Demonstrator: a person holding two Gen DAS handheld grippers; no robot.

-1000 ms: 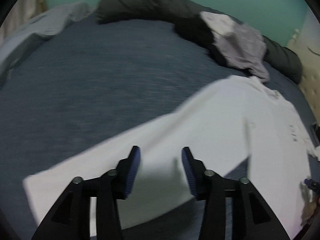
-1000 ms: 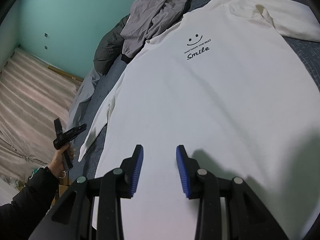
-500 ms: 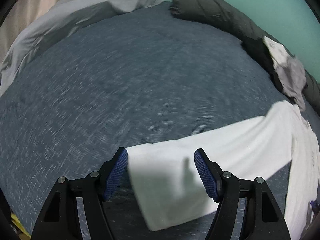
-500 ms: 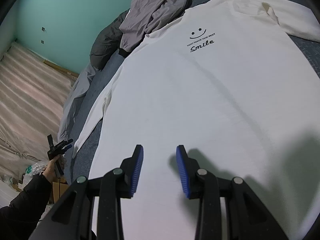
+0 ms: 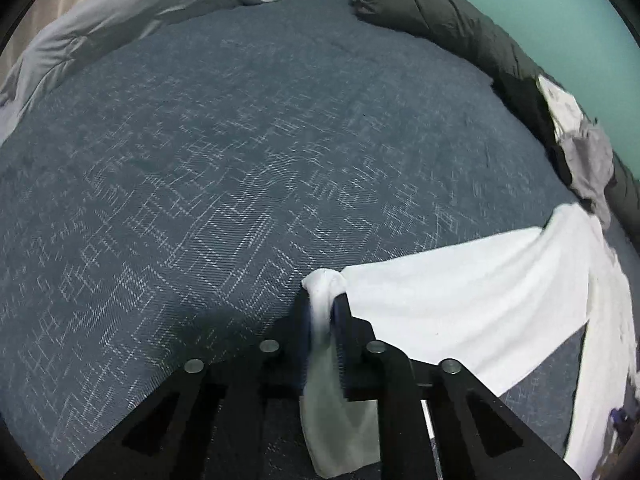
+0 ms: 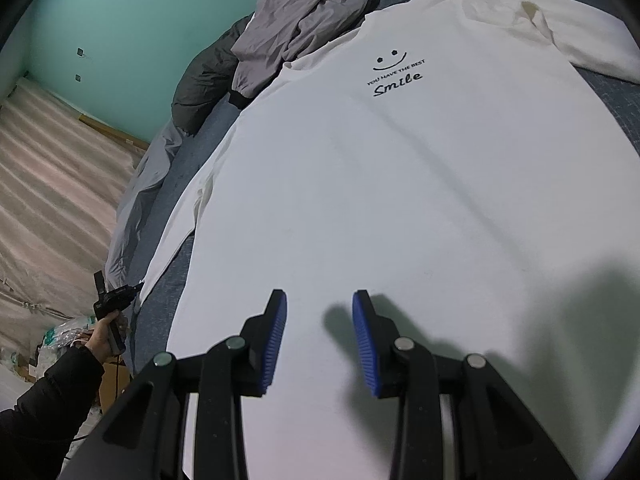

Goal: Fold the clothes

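Note:
A white long-sleeved shirt (image 6: pixel 400 200) with a smiley face and "Smile" print lies flat on the blue bed. My left gripper (image 5: pixel 323 312) is shut on the cuff end of its left sleeve (image 5: pixel 460 312), which stretches away to the right toward the shirt's body. In the right wrist view that gripper (image 6: pixel 120 294) shows small at the bed's left edge. My right gripper (image 6: pixel 319 328) is open and empty, hovering over the lower part of the shirt's body. The other sleeve (image 6: pixel 580 36) lies at the far right.
A grey garment (image 6: pixel 304 20) and a rolled dark duvet (image 5: pixel 460 28) lie along the teal wall. A light grey blanket (image 5: pixel 120 20) lies at the bed's far left. The blue bedspread (image 5: pixel 240 160) spreads wide to the left of the shirt.
My left gripper moved to the sleeve's cuff end and closed on it, bunching the cloth between the jaws. My right gripper stayed open and lowered slightly over the shirt.

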